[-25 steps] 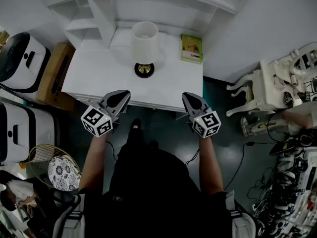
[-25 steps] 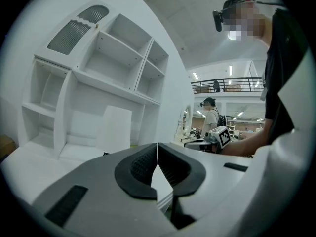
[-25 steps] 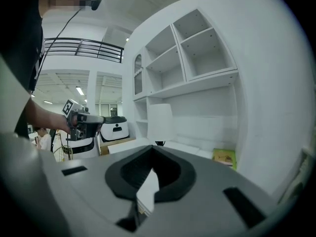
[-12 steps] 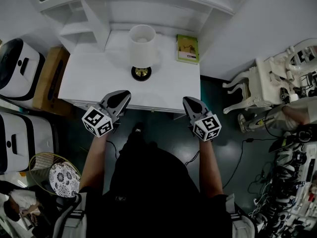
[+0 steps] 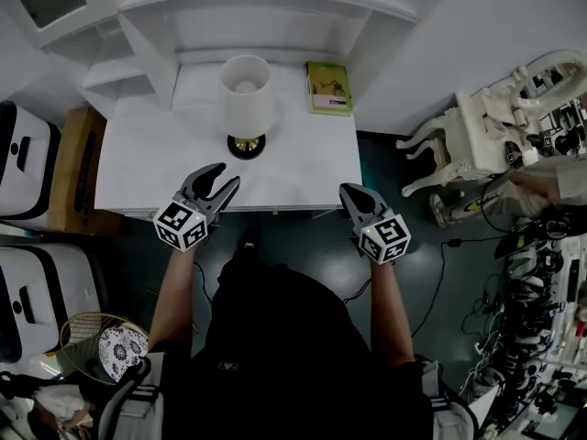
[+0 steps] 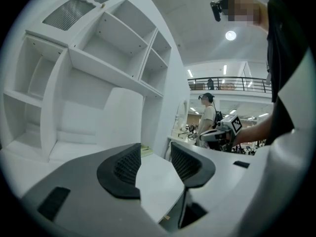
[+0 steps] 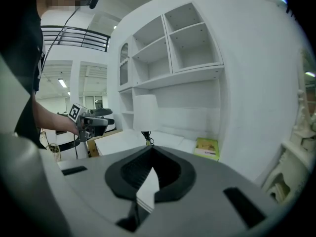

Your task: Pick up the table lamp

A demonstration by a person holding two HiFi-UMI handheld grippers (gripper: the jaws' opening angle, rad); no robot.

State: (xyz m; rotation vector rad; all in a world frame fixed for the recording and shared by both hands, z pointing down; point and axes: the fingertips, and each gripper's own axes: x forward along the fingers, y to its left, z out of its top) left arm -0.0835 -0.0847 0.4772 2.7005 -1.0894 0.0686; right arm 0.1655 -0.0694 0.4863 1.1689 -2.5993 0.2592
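Note:
The table lamp [image 5: 246, 96] has a white cylinder shade and a dark round base with a brass ring [image 5: 245, 145]. It stands upright at the back middle of the white desk [image 5: 147, 168]. My left gripper [image 5: 223, 176] hovers over the desk's front edge, just short of the lamp's base. Its jaws are opening and nothing is between them [image 6: 155, 154]. My right gripper [image 5: 353, 193] is shut and empty at the desk's front right corner. In the right gripper view the lamp [image 7: 144, 111] stands ahead, beyond the closed jaw tips [image 7: 152, 148].
A green book [image 5: 327, 87] lies at the desk's back right. White shelves [image 5: 229, 12] rise behind the desk. A cardboard box [image 5: 78, 168] and white cases [image 5: 23, 154] stand to the left. A white ornate chair [image 5: 459, 136] and tangled cables [image 5: 541, 310] are to the right.
My left gripper has moved forward to the desk's front edge and its jaws have parted. The right gripper has stayed in place, shut.

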